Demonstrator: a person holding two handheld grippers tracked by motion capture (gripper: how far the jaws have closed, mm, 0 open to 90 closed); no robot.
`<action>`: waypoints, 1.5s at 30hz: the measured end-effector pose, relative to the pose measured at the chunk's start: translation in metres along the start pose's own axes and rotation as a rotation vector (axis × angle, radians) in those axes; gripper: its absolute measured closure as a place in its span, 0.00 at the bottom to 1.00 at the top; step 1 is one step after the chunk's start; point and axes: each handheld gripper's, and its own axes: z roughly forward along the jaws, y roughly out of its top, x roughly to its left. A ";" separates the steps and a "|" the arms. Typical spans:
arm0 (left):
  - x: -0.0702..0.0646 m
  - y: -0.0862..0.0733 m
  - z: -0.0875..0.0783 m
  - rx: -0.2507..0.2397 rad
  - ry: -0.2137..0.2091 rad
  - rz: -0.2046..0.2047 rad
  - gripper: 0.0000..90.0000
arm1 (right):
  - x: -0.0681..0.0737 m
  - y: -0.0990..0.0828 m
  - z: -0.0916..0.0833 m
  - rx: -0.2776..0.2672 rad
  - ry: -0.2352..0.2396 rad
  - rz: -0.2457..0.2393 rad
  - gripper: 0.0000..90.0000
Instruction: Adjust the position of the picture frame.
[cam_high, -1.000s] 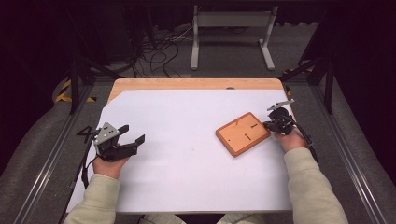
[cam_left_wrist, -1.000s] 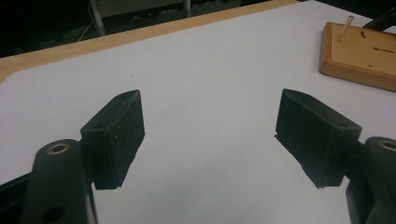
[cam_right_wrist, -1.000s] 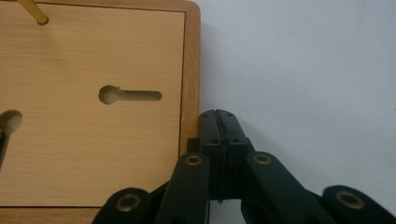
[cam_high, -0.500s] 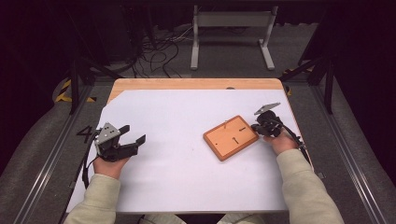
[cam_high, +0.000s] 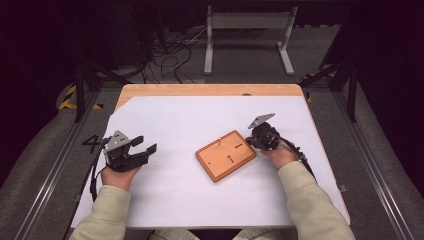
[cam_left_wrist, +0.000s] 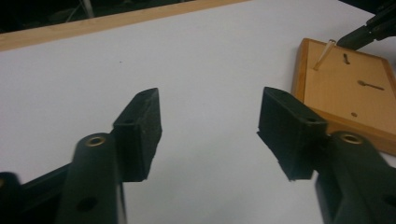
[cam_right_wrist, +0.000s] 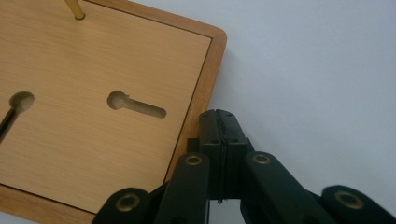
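Observation:
A flat wooden board (cam_high: 226, 155) with keyhole slots and a thin upright peg (cam_high: 220, 139) lies near the middle of the white table cover. My right gripper (cam_high: 248, 142) is shut, its tips touching the board's right edge; in the right gripper view the closed tips (cam_right_wrist: 218, 114) meet the board (cam_right_wrist: 93, 102) at its rim. At the table's left, my left gripper (cam_high: 144, 144) is held open; its jaws have just been closing with nothing between them. The left gripper view shows its tips (cam_left_wrist: 210, 107) over bare sheet, the board (cam_left_wrist: 348, 98) farther off.
A white sheet (cam_high: 200, 120) covers the table, with a strip of wood (cam_high: 210, 90) showing along the far edge. Beyond it stand a grey metal frame (cam_high: 247, 22) and loose cables (cam_high: 170, 50) on the floor. Dark rails run along both sides.
My right gripper has moved left across the table and the board has slid left with it toward the centre. The left hand has stayed put, its jaws now narrower.

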 end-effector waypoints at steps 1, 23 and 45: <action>0.000 0.001 0.001 0.004 -0.001 0.001 0.50 | 0.005 0.003 0.002 -0.001 0.011 -0.015 1.00; -0.037 0.015 0.076 0.257 -0.191 0.062 1.00 | 0.006 -0.051 -0.084 -0.175 -0.063 0.153 1.00; -0.045 0.015 0.116 0.446 -0.308 0.065 1.00 | 0.021 -0.090 -0.128 -0.246 -0.058 0.216 1.00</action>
